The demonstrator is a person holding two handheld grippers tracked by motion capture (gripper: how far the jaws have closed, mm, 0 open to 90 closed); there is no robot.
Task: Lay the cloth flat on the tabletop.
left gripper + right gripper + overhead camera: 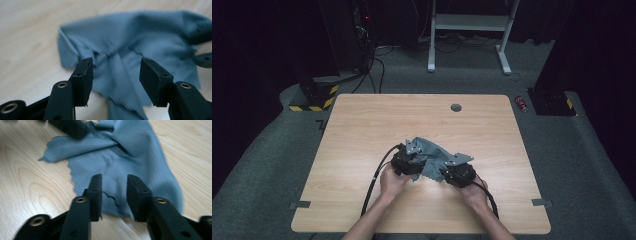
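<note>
Closing now risks pinching several rumpled layers at once, since the grey cloth (435,156) lies crumpled near the middle of the table (362,125) and both the left gripper (115,75) and right gripper (114,192) hover spread over its folds, pinching nothing.

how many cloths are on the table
1: a crumpled grey-blue cloth lies near the middle of the wooden table, between the left gripper and the right gripper. A second piece under its folds cannot be ruled out.
</note>
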